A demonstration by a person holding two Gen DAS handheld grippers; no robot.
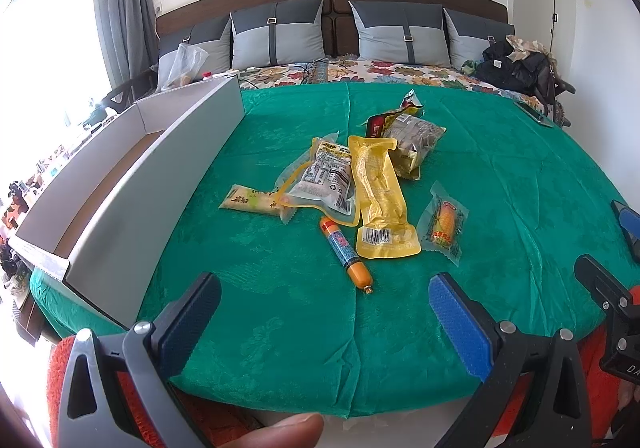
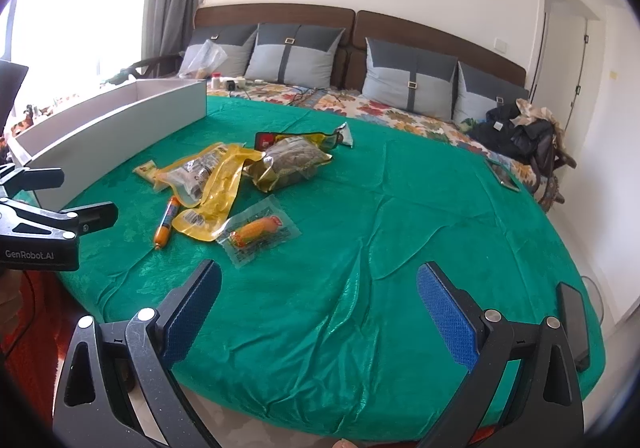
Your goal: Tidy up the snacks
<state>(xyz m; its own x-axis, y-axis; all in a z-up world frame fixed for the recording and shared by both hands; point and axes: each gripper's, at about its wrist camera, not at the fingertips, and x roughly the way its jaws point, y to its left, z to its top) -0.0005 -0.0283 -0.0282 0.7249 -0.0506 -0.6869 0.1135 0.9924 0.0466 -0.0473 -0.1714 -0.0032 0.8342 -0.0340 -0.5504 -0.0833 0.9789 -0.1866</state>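
Observation:
Several snack packs lie in a loose pile on the green cloth (image 1: 280, 308). An orange sausage stick (image 1: 346, 256) lies nearest me, also in the right wrist view (image 2: 167, 222). Beside it are a long yellow pack (image 1: 380, 195), a clear corn pack (image 1: 443, 224) (image 2: 258, 232), a clear-and-yellow pouch (image 1: 322, 179), a pale flat pack (image 1: 250, 200) and a dark nut bag (image 1: 414, 137) (image 2: 294, 161). A white open box (image 1: 132, 175) (image 2: 116, 127) stands at the left. My left gripper (image 1: 324, 312) is open and empty, short of the sausage. My right gripper (image 2: 320, 304) is open and empty, right of the pile.
Grey pillows (image 1: 276, 33) and a brown headboard line the back. A heap of dark clothes (image 1: 520, 65) sits at the back right. A phone (image 2: 502, 173) lies on the cloth's right side. A plastic bag (image 1: 184, 63) rests behind the box.

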